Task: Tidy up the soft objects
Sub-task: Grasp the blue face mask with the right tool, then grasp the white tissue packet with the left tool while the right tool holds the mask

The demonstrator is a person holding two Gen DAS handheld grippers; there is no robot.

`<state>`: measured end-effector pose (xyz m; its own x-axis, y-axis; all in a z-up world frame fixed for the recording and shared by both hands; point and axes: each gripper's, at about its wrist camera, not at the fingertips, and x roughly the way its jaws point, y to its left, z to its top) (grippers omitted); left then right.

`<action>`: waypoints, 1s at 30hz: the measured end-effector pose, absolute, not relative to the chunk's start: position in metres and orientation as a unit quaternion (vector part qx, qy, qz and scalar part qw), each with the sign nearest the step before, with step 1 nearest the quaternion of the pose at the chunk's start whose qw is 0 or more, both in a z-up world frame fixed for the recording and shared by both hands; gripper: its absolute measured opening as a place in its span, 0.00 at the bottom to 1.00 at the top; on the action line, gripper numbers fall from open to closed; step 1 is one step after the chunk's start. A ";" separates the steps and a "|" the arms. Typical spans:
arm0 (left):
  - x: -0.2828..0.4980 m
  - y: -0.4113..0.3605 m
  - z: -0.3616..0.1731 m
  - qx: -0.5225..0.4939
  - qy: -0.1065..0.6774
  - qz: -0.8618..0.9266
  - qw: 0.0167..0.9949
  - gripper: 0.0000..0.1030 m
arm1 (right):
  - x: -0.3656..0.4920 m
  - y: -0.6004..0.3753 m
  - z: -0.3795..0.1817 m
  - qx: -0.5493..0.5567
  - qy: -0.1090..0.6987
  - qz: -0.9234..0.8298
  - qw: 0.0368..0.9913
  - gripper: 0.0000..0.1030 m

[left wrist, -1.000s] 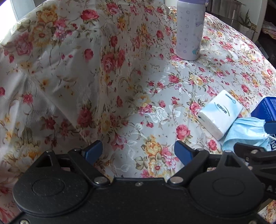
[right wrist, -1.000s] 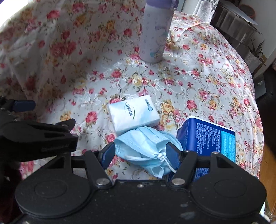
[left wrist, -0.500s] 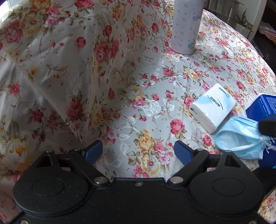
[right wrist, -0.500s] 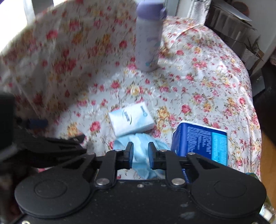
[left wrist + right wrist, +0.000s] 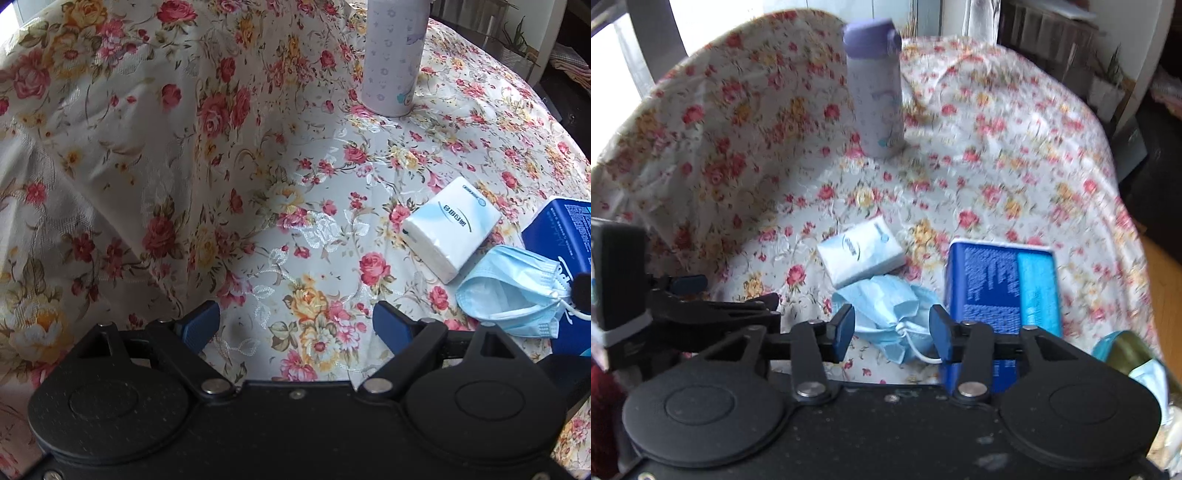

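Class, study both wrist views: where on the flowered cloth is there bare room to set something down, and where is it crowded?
Free: the cloth between bottle, tissue pack and left gripper. Crowded: tissue pack, face mask and blue box cluster by the right gripper.

The crumpled light-blue pleated face mask (image 5: pixel 886 314) lies on the floral cloth, folded over on itself, with a white elastic ear loop (image 5: pixel 919 350) trailing from its near edge. In the left wrist view the mask (image 5: pixel 509 291) opens toward the left, showing its paler inner side. It touches the near corner of the small white soft tissue packet with blue print (image 5: pixel 860 254), which lies flat and turned at an angle. In the left wrist view the packet (image 5: pixel 452 225) sits just beyond and left of the mask.
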<state>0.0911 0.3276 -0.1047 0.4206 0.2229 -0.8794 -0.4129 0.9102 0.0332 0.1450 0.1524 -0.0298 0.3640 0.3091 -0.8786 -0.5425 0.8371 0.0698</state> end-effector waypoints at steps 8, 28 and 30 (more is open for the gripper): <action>0.092 0.331 -0.109 -0.103 0.507 0.194 0.834 0.84 | 0.166 0.176 -0.076 -0.132 0.533 0.241 0.800 0.45; 0.095 0.334 -0.113 -0.113 0.509 0.186 0.833 0.84 | 0.148 0.139 -0.017 -0.039 0.503 0.266 0.822 0.11; 0.095 0.333 -0.113 -0.110 0.507 0.184 0.835 0.84 | 0.137 0.132 -0.009 -0.034 0.498 0.273 0.823 0.11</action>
